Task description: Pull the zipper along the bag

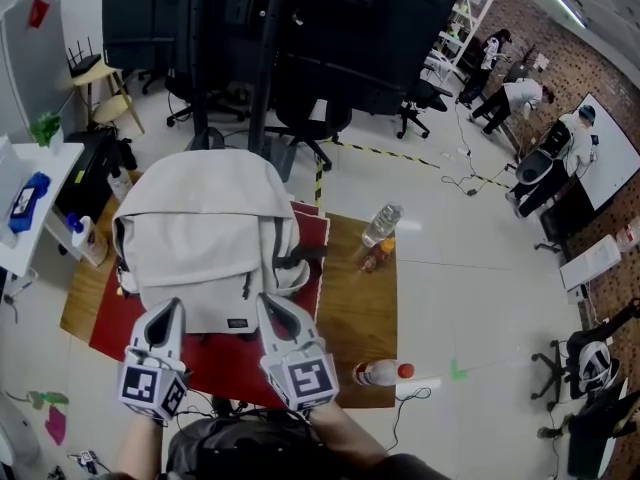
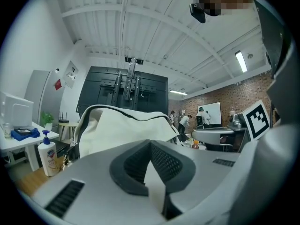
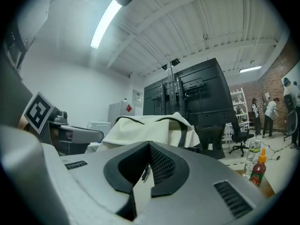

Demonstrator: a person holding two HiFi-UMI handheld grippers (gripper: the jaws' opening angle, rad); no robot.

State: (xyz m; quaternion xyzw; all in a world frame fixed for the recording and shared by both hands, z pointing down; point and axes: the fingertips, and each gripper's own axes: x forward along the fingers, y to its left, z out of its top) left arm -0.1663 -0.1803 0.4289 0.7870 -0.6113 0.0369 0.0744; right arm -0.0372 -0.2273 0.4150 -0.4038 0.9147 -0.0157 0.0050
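A beige backpack [image 1: 205, 238] lies flat on a red mat [image 1: 235, 368], its base toward me. My left gripper [image 1: 167, 311] rests at the bag's near left edge. In the left gripper view its jaws are shut [image 2: 150, 146], with pale bag fabric [image 2: 152, 177] filling the gap between the pads. My right gripper [image 1: 272, 304] sits at the near right edge, just right of the front pocket zipper [image 1: 247, 286]. In the right gripper view it is shut [image 3: 149, 146] on a thin dark zipper pull [image 3: 146, 171]. The backpack [image 3: 140, 130] rises behind the jaws.
A clear water bottle [image 1: 381, 224] and a small sauce bottle [image 1: 372, 258] stand on the wooden table [image 1: 360, 308] to the bag's right. A red-capped bottle [image 1: 385, 372] lies at the near right. A soap dispenser [image 2: 48, 153] stands on the left. People work at the far right.
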